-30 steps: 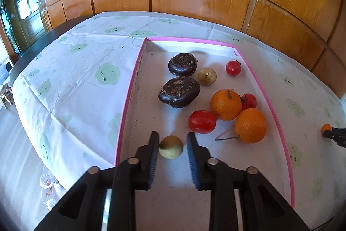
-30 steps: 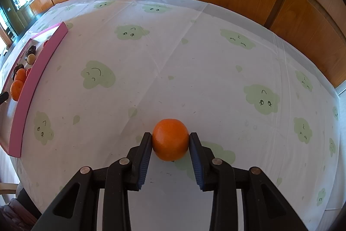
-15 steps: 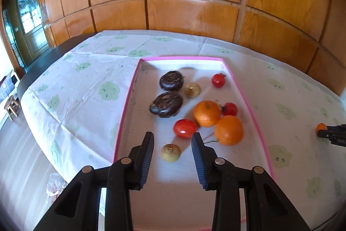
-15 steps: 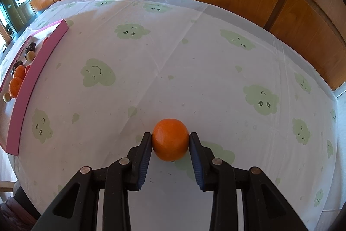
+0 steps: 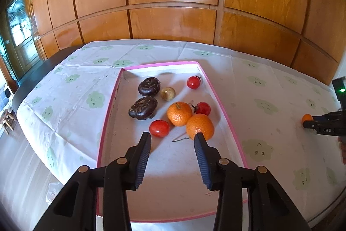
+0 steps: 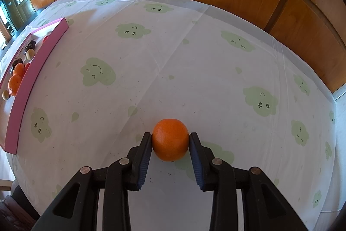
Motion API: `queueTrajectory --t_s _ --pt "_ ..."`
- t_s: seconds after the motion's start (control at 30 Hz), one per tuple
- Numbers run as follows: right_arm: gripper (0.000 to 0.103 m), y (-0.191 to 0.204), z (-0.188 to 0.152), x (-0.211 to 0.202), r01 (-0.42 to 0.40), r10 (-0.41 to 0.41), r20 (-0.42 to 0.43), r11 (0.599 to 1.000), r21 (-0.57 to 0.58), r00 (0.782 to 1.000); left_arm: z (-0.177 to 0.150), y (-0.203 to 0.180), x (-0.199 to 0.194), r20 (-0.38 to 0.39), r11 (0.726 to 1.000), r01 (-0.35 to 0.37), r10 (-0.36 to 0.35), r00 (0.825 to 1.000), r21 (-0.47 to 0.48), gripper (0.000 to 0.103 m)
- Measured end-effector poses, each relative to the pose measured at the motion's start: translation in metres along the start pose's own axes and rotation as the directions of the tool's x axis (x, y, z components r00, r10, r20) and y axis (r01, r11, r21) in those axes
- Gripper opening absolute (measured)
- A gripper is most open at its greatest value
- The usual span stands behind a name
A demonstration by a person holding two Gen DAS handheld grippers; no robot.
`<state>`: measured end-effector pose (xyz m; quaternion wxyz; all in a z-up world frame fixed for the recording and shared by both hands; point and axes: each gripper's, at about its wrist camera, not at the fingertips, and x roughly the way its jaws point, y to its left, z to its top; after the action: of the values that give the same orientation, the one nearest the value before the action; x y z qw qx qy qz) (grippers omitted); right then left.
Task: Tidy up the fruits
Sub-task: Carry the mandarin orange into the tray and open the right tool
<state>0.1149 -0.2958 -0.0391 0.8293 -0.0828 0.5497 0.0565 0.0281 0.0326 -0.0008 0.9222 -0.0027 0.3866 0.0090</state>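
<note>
The tray's [image 5: 218, 101] near edge is cut off by the left gripper [image 5: 172, 140], jaws just widening, empty. The right gripper [image 6: 170, 140] clamps a smooth round orange [image 6: 170, 139] on the table [image 6: 194, 62].

Wood-panel wall [image 5: 173, 21] w/ glare; glazed door [image 5: 16, 36] at left

Pink-rimmed tray [image 5: 109, 114] with pale floor; 2 orange mandarins [image 5: 200, 126], 3 red tomatoes [image 5: 159, 128], 2 dark brown fruits [image 5: 143, 111], 1 tan one [image 5: 168, 93]. White tablecloth [image 6: 194, 70] printed with pale green smiling clouds. Orange mandarin [image 6: 170, 139] between black fingers with blue pads [image 6: 144, 166].
</note>
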Motion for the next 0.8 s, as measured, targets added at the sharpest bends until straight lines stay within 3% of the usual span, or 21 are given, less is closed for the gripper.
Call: queueTrajectory --t_s 0.8 --pt "0.035 0.005 0.000 -0.001 -0.041 0.041 0.006 0.999 -0.009 0.999 -0.006 0.006 0.000 -0.013 1.000 -0.010 0.010 1.000 -0.011 0.049"
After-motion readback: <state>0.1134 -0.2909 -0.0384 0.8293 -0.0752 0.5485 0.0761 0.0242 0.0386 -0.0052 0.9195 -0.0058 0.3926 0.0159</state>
